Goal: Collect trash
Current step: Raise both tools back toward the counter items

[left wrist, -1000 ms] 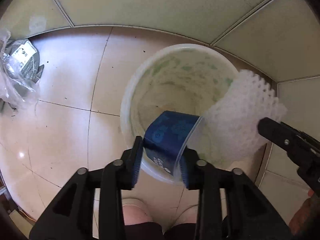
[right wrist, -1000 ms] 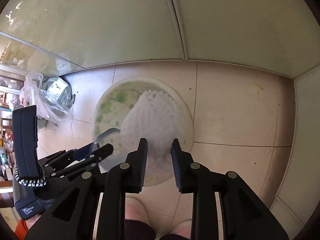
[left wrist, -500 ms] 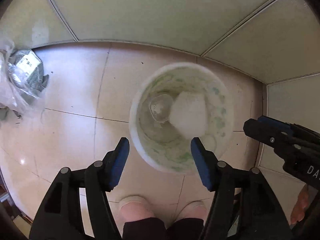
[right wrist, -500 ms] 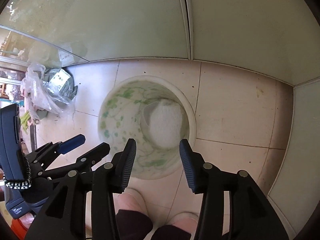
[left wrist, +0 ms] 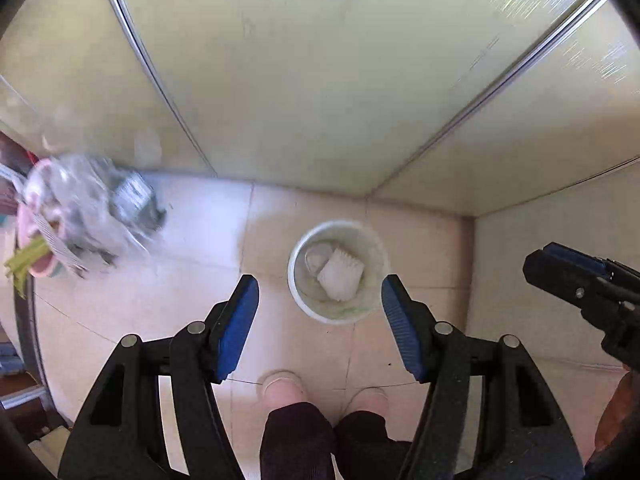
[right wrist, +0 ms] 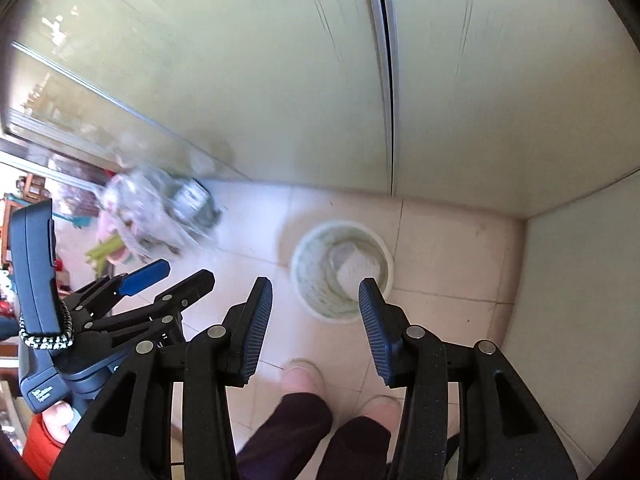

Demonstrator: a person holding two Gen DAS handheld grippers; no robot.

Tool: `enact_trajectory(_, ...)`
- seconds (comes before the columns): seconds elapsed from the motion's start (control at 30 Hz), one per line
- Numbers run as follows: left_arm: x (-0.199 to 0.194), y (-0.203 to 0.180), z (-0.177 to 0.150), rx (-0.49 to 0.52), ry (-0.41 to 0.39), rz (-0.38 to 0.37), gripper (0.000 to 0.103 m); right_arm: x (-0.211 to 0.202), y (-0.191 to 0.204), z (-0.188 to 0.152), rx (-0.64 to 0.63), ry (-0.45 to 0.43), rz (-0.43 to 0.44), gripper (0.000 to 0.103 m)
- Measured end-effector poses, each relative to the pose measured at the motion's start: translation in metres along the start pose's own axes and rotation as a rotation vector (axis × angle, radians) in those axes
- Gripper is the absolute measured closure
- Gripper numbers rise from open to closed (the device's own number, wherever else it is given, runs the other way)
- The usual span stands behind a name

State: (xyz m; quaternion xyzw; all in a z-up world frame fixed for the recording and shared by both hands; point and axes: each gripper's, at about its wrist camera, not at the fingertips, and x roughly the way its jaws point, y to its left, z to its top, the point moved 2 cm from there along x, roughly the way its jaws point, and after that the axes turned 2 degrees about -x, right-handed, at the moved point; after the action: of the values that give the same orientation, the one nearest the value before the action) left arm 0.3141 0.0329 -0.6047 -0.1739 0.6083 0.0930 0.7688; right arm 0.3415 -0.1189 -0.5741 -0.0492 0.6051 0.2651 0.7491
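Note:
A white waste bin [left wrist: 362, 308] with green marks inside stands on the tiled floor in a corner; it also shows in the right wrist view [right wrist: 304, 276]. Inside it lie a white foam net [left wrist: 340, 278] and a clear plastic cup [left wrist: 316, 258]; the foam net shows in the right wrist view too [right wrist: 356, 270]. My left gripper [left wrist: 320, 322] is open and empty, high above the bin. My right gripper [right wrist: 316, 322] is open and empty, also high above it. The right gripper shows at the right edge of the left wrist view [left wrist: 576, 280].
A crumpled clear plastic bag with grey items [left wrist: 92, 212] lies on the floor at the left, by a pink object; it shows in the right wrist view [right wrist: 160, 212]. Pale glass panels rise behind the bin. The person's feet [left wrist: 282, 390] stand below.
Both grippers opened and let go: the cup and the foam net dropped into the bin. Both grippers then rose well above it, so the bin looks much smaller.

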Motion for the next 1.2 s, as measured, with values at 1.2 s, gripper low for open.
enact_trajectory(1.2, -0.433, -0.093, 0.197, 0.135, -0.538, -0.046, 0.032, -0.405, 0.046, 0.139, 0.031, -0.67, -0.116, 0.042)
